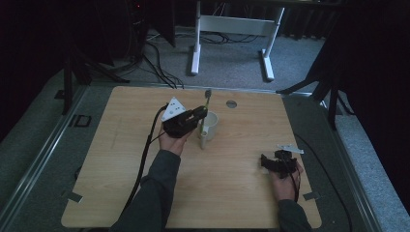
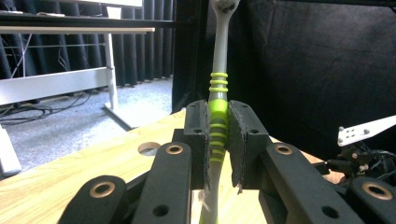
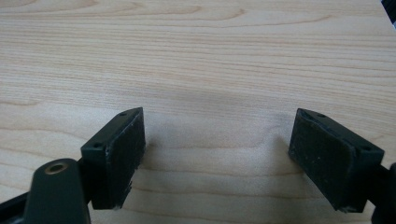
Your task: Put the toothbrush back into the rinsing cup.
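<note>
My left gripper (image 1: 202,113) is shut on a toothbrush (image 1: 208,99) with a grey and green handle, and holds it upright over a white mug (image 1: 209,126) in the middle of the table. In the left gripper view the two pads clamp the green ribbed part of the toothbrush (image 2: 218,122), whose head rises out of the top of the picture; the gripper's point there is (image 2: 218,140). My right gripper (image 1: 265,162) rests near the table's front right, its jaws wide apart (image 3: 219,154) over bare wood with nothing between them.
The wooden table (image 1: 121,169) has a round cable hole (image 1: 231,103) near its far edge. A white desk frame (image 1: 232,24) stands on the carpet beyond. Black curtains and stand legs ring the table. Cables trail from both grippers.
</note>
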The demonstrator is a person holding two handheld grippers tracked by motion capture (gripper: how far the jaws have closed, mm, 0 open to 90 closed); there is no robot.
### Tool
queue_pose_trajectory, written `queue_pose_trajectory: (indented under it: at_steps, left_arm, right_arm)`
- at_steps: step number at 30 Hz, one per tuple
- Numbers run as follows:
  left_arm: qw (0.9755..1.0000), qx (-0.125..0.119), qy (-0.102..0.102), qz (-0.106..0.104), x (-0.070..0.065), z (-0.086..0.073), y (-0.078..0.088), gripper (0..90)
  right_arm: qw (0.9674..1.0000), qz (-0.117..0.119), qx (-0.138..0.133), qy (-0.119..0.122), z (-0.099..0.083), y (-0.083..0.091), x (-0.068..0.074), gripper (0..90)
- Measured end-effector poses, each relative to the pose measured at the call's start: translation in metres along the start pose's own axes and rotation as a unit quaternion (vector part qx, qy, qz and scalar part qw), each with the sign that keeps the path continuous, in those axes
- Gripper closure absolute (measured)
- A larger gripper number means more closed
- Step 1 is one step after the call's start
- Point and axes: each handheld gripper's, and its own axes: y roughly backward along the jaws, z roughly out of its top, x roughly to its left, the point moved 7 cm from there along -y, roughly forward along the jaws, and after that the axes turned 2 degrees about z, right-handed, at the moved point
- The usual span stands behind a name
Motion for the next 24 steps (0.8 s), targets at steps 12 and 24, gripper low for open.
queue_pose_trajectory:
  at_steps: [12, 24]
  left_arm:
    - [1.0, 0.001, -0.002, -0.006, -0.003, -0.003, -0.005, 78.7]
    - [1.0, 0.004, -0.002, -0.004, -0.002, -0.007, -0.011, 78.8]
  right_arm:
    - [1.0, 0.0, 0.0, 0.0, 0.0, 0.0, 0.0, 18.1]
    - [1.0, 0.0, 0.0, 0.0, 0.0, 0.0, 0.0, 18.1]
